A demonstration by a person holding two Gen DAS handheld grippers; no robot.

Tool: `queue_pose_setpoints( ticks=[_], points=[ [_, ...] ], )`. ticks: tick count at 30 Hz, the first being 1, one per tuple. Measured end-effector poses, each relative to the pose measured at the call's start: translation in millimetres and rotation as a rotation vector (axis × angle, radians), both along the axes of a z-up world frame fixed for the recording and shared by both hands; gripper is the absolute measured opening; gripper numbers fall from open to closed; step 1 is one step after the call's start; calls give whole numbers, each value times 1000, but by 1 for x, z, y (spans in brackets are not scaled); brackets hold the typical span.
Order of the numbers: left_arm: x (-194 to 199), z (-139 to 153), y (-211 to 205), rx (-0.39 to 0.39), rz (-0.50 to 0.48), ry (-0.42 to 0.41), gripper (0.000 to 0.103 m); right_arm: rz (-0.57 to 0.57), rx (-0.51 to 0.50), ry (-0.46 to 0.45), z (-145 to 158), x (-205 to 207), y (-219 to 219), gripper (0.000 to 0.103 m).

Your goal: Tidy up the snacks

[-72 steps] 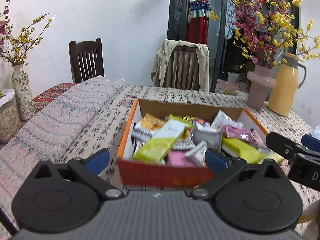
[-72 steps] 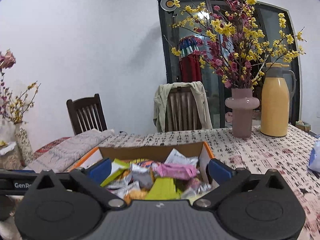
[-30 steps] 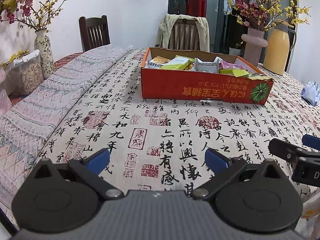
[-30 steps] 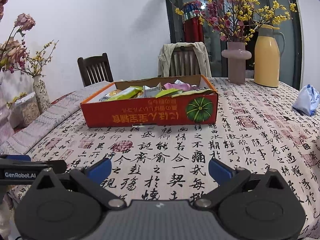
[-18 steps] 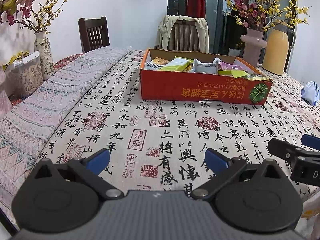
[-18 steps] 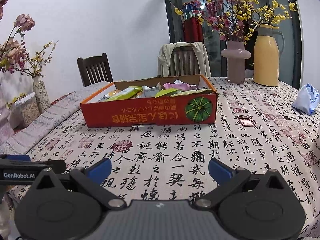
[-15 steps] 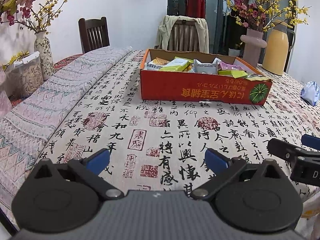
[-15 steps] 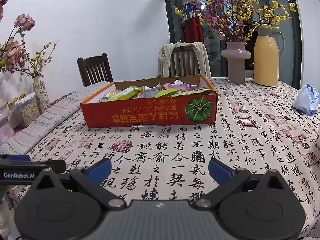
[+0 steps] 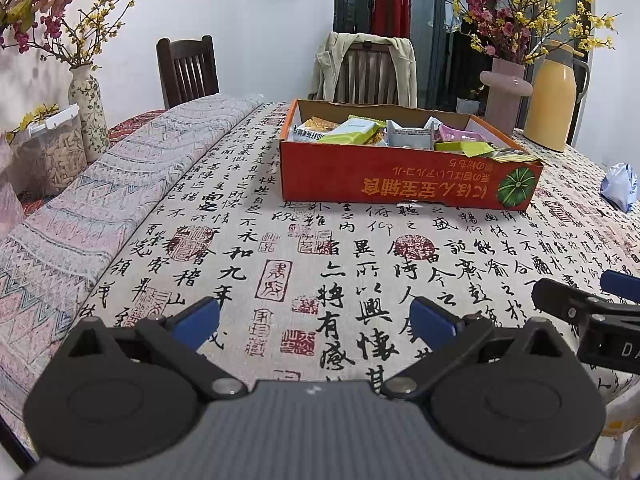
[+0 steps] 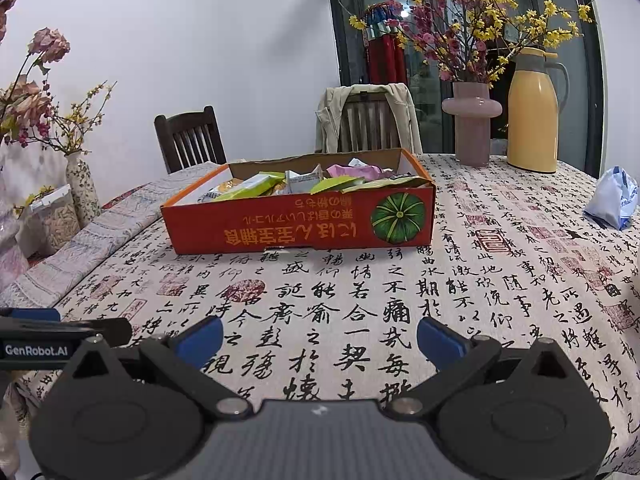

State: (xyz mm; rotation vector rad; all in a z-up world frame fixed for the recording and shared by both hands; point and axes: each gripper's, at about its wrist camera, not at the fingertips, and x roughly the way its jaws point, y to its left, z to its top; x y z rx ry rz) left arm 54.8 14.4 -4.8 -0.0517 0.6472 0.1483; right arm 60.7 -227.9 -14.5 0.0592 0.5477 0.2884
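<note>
A shallow red cardboard box [image 9: 408, 182] [image 10: 304, 220] with a green pumpkin print sits mid-table, filled with several snack packets [image 9: 356, 130] [image 10: 256, 186] in green, pink, silver and yellow. My left gripper [image 9: 316, 318] hovers low over the tablecloth near the front edge, open and empty, well short of the box. My right gripper [image 10: 318, 340] is also open and empty, level with the left one. Each gripper shows at the edge of the other's view.
The calligraphy-print tablecloth [image 9: 320, 264] covers the table; a striped folded cloth [image 9: 100, 208] lies left. A pink vase [image 10: 472, 120], a yellow thermos [image 10: 534, 112] and a blue-white bag [image 10: 614, 198] stand right. A vase [image 9: 84, 112], a container [image 9: 52, 148] and chairs [image 10: 188, 138] are behind.
Both grippers pulled back from over the box to the table's near edge between 2.4 s and 1 s ago. Since then nothing has visibly moved.
</note>
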Motion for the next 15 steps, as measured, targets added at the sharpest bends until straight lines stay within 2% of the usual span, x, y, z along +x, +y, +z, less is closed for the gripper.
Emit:
queue_pose_setpoints(
  ticks=[15],
  points=[
    [-2, 3, -1, 2, -3, -9, 103, 1, -1, 0, 0, 0, 0, 103]
  ],
)
